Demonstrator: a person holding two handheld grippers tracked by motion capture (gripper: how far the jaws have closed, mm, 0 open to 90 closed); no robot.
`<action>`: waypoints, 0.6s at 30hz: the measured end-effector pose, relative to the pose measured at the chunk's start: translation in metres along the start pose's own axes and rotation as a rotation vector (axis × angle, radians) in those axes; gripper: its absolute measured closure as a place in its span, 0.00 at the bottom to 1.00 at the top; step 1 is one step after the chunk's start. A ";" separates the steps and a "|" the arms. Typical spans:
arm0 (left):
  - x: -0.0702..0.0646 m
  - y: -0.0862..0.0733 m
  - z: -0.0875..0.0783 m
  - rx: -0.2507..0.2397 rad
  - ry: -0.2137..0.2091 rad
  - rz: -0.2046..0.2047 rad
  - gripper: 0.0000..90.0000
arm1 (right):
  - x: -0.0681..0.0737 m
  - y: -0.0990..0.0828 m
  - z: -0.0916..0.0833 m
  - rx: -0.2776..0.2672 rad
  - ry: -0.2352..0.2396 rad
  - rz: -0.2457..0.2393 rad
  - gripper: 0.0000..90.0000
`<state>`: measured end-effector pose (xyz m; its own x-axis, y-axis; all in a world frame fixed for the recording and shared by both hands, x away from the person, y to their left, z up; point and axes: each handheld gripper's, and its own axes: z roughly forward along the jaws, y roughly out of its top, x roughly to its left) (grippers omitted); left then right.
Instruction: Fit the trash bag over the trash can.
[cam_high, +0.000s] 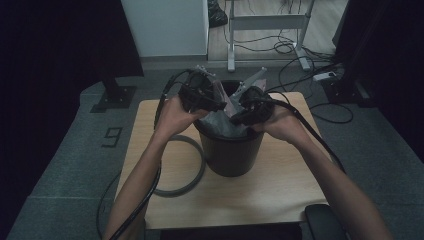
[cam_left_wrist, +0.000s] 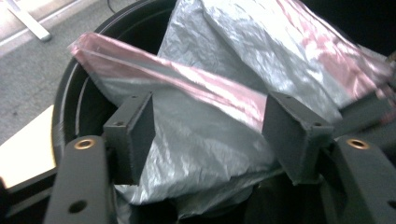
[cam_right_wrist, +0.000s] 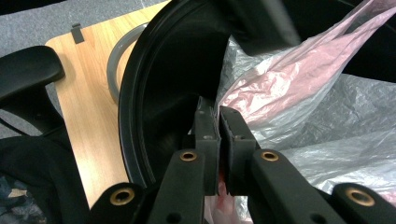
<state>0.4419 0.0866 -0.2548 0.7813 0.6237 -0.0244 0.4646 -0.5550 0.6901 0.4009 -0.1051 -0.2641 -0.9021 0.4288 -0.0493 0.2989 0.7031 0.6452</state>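
Note:
A black bin (cam_high: 230, 155) stands on the wooden table (cam_high: 280, 190) with a crinkled grey and pink plastic bag (cam_high: 220, 122) inside it. Both grippers sit at the bin's top. My left gripper (cam_left_wrist: 210, 130) is open, and a fold of the bag (cam_left_wrist: 210, 154) lies between its pads (cam_left_wrist: 292, 135) without being pinched. In the high view it is at the bin's left rim (cam_high: 217, 106). My right gripper (cam_right_wrist: 218, 114) is shut on an edge of the bag (cam_right_wrist: 327, 116), just inside the bin's rim (cam_right_wrist: 140, 93). Pink film shows between its jaws. From above, the right gripper (cam_high: 236, 119) is at the bin's right side.
A grey ring (cam_high: 192, 170) lies flat on the table, left of the bin and partly under it, and appears again as the grey ring (cam_right_wrist: 114, 65) beyond the bin rim. A black chair armrest (cam_high: 322, 220) is at the table's near right corner. A desk frame (cam_high: 265, 22) and cables are behind.

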 end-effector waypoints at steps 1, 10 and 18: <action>0.000 0.001 0.002 0.003 0.001 -0.007 0.40 | 0.000 -0.001 0.000 0.000 -0.003 -0.001 0.95; 0.012 0.001 0.019 0.034 -0.034 -0.112 0.48 | -0.001 -0.007 -0.002 -0.004 -0.017 -0.006 0.94; 0.014 0.006 0.019 -0.013 -0.037 -0.140 0.47 | 0.001 -0.006 0.000 -0.001 -0.018 -0.012 0.94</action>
<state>0.4631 0.0816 -0.2644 0.7238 0.6740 -0.1477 0.5651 -0.4562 0.6874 0.3981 -0.1091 -0.2684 -0.8997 0.4306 -0.0709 0.2880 0.7078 0.6450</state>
